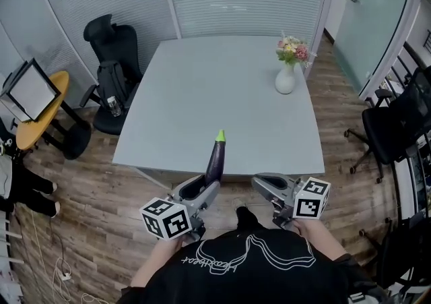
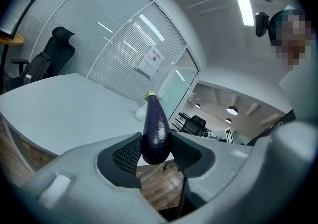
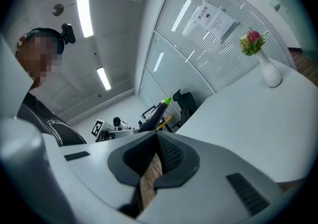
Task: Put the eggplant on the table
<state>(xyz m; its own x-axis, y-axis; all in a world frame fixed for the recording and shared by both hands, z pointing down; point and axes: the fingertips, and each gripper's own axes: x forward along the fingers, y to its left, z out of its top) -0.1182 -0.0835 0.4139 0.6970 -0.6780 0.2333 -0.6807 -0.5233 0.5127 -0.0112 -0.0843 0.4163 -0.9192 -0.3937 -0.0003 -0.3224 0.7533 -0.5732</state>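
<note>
Left gripper (image 1: 204, 190) clamps eggplant (image 1: 215, 159) base, stem toward 12 o'clock | right gripper (image 1: 264, 185) narrow, empty | best: carry past table (image 1: 222, 87) edge, lay flat before releasing

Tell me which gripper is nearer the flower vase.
Right. The right gripper hangs off the table's near edge, almost straight below the vase in the head view; the left gripper, shut on the eggplant, is off that same edge but further left.
</note>
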